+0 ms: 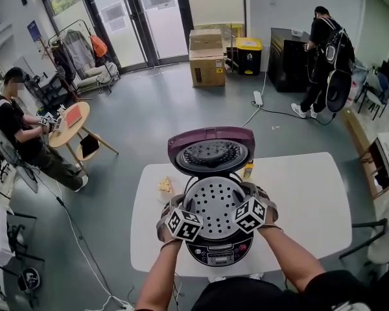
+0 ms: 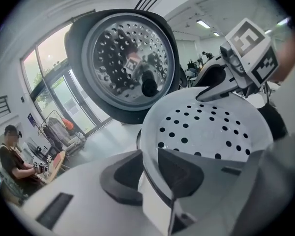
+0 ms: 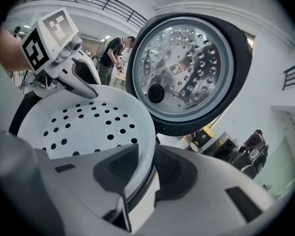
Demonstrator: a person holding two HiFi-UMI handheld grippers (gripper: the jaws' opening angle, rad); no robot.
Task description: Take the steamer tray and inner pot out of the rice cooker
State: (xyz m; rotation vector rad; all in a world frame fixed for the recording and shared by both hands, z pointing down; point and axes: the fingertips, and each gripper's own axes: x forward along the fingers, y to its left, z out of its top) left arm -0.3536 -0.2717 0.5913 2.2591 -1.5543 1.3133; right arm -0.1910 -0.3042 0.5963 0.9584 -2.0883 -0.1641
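Our left gripper [image 2: 150, 178] has its jaws nearly together, pinched on the left rim of the steamer tray [image 2: 211, 132], with one pad inside the wall and one outside. Our right gripper [image 3: 146, 173] clamps the tray's right rim the same way. The white, perforated tray is at the mouth of the rice cooker [image 1: 219, 251], whose lid [image 1: 211, 151] stands open on the far side. The cooker stands on the white table [image 1: 311, 199], near its near edge.

Head view steeply down, gripper views close, sharing steamer tray [image 1: 215, 203]
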